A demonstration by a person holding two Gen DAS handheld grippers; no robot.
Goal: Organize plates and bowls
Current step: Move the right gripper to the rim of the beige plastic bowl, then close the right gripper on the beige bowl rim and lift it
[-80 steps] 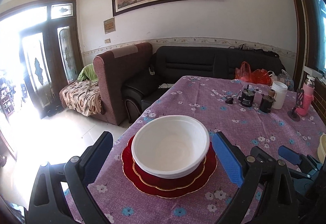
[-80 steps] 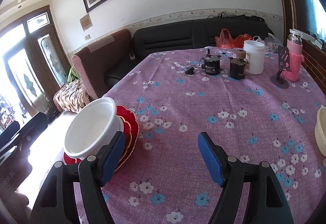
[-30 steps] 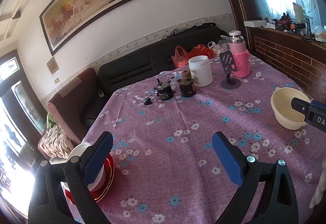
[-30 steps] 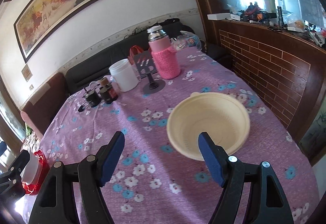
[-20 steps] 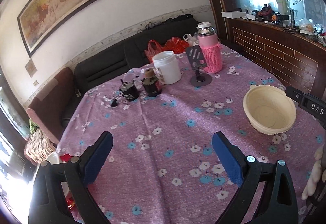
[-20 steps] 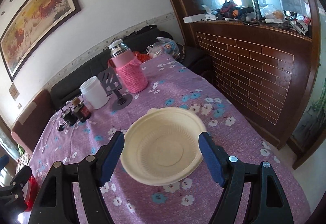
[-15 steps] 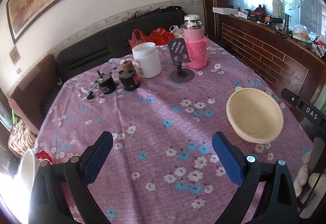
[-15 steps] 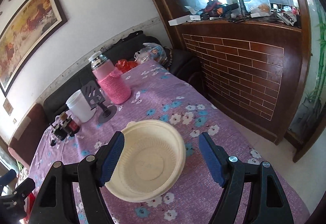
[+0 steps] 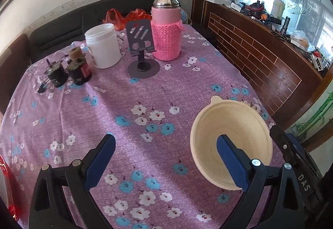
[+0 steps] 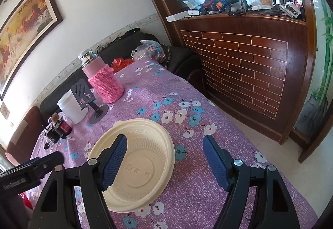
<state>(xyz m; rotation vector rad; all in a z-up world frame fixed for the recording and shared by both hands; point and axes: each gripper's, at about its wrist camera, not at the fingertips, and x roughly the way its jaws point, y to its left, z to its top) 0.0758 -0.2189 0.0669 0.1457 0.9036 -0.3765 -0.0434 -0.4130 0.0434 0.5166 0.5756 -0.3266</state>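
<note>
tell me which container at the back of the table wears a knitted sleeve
The pink flask with the shiny metal top: a pink knitted sleeve wraps its lower body. The white plastic jar and the two small dark bottles beside it are bare.

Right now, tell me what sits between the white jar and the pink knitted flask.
A dark phone stand on its round base stands between the white jar and the pink knitted flask; the left wrist view shows it most clearly.

Purple tablecloth point(image 9: 129, 104) is patterned with white and blue flowers. Round plastic bowl point(image 10: 143, 164) at 4 o'clock is seen in cream. Steel flask point(image 9: 165, 27) at 12 o'clock is wrapped in pink knit. Gripper pads point(image 9: 100, 158) are blue, frames black.
</note>
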